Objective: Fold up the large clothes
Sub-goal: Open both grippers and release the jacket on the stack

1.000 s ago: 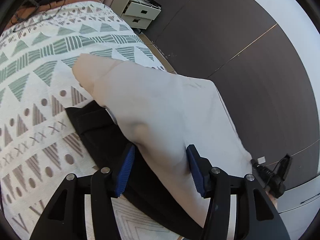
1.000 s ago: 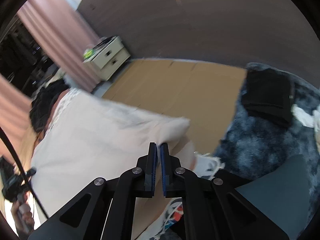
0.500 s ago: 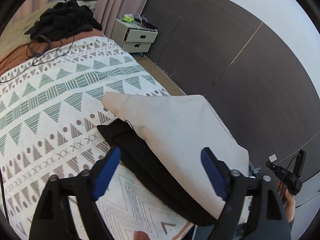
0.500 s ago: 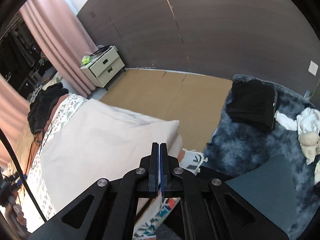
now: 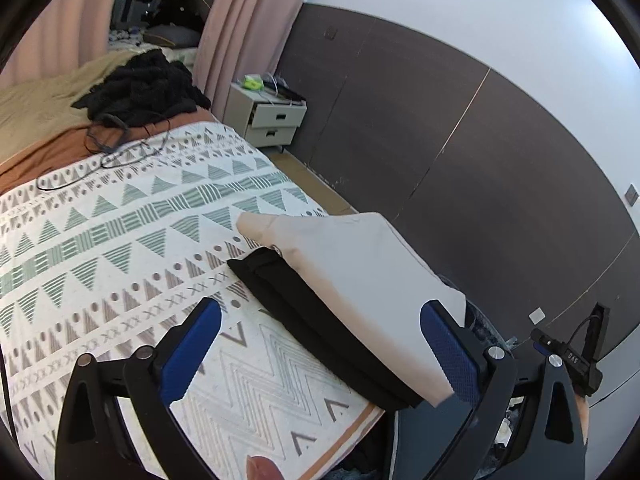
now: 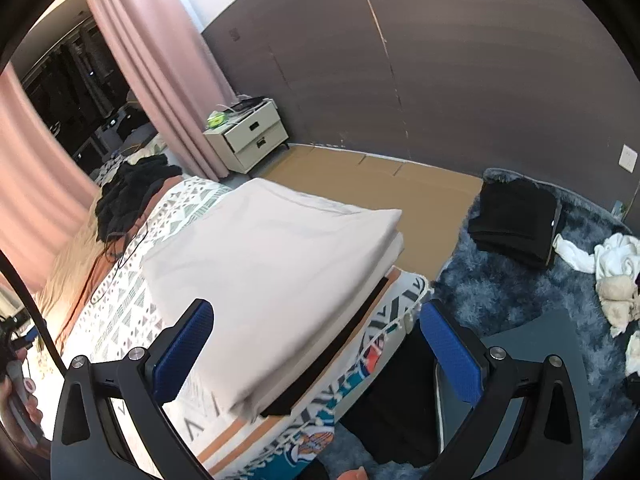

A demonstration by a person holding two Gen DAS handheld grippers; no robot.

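A folded cream garment [image 5: 352,276] [image 6: 272,264] lies at the bed's near right corner on top of a folded black garment [image 5: 320,328] [image 6: 324,360], whose edge sticks out beneath it. My left gripper [image 5: 320,354] hangs above and short of the pile, its jaws opening wide, with nothing between the blue pads [image 5: 190,348]. My right gripper [image 6: 316,350] is likewise raised clear of the pile, its jaws opening wide and holding nothing. Neither gripper touches the cloth.
A patterned white bedspread [image 5: 120,248] covers the bed. A heap of black clothes [image 5: 140,88] and a cable lie at its far end. A nightstand [image 6: 248,136] stands by the pink curtain. On the blue rug [image 6: 520,300] lie a folded black pile [image 6: 516,220] and loose white clothes [image 6: 612,272].
Both grippers let go of the cream garment, opened wide, and pulled up and back from it. The garment now rests flat on the black one.
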